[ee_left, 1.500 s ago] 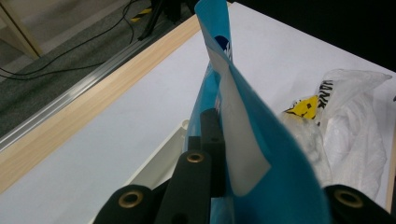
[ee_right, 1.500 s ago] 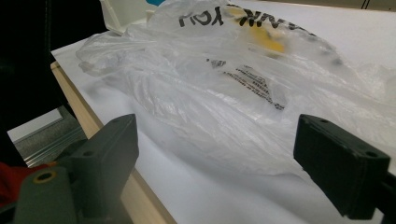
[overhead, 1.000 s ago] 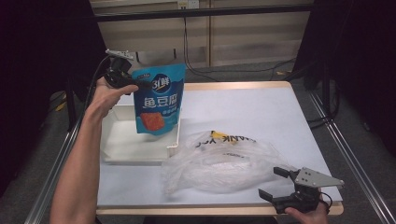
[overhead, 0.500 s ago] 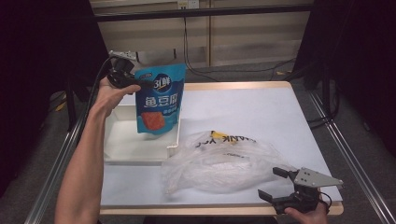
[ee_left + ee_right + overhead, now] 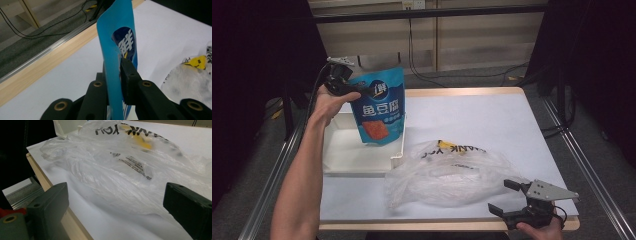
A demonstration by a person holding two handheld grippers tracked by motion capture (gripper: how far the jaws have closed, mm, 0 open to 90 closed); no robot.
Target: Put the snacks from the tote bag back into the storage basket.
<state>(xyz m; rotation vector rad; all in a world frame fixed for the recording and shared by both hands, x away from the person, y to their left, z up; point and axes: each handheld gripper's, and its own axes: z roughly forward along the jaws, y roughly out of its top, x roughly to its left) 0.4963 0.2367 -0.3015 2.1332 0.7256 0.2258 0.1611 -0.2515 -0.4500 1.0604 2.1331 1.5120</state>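
Lifted slightly higher than a second ago: blue snack pouch [image 5: 380, 107], pinched at its top edge by the left gripper [image 5: 343, 84]
It hangs over the white tray [image 5: 357, 152]; lower it squarely inside. Right gripper [image 5: 508, 198] waits spread beside the plastic bag [image 5: 447, 172]

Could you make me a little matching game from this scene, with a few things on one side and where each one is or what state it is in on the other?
Things:
1. blue pouch
2. plastic bag
3. white tray
4. right claw

States:
A. open, at the table's near edge
B. lying crumpled on the table
C. held up in the air, pinched by the left claw
D. sitting on the left part of the table

Pairs: 1-C, 2-B, 3-D, 4-A
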